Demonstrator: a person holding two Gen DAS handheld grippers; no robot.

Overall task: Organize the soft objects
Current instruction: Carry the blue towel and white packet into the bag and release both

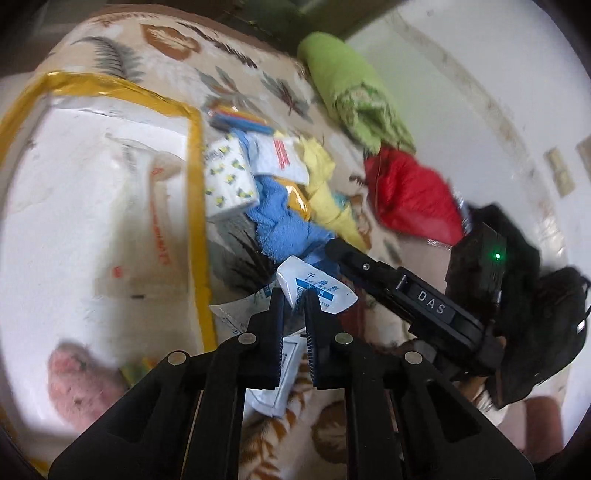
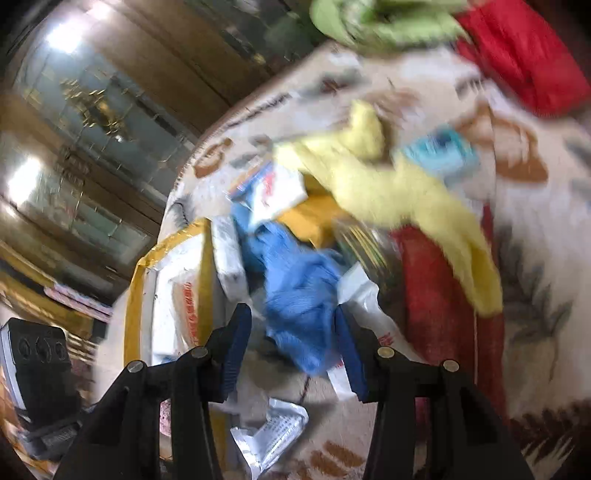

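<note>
Your left gripper pinches a white sachet with blue print, its jaws nearly together on the packet's lower edge, above a leaf-patterned blanket. Taking the blue towel as the landmark in the left wrist view: far to its left lies a white box edged in yellow tape, with a pink plush at the box's near end; just left of the towel, touching it, sits a tissue pack printed with small yellow figures; beyond the towel rests a white packet with red print; to its right a yellow cloth trails toward you, and farther right a red cloth lies below a rolled green cloth. Your right gripper's finger reaches to the towel's near edge, just beside the sachet. In the blurred right wrist view, your right gripper stands spread, the blue towel between its fingers but not clamped; the taped box lies left of the towel, crumpled white wrappers lie on the blanket nearer you, the yellow cloth stretches up and right of it, and the green cloth and red cloth lie well beyond.
</note>
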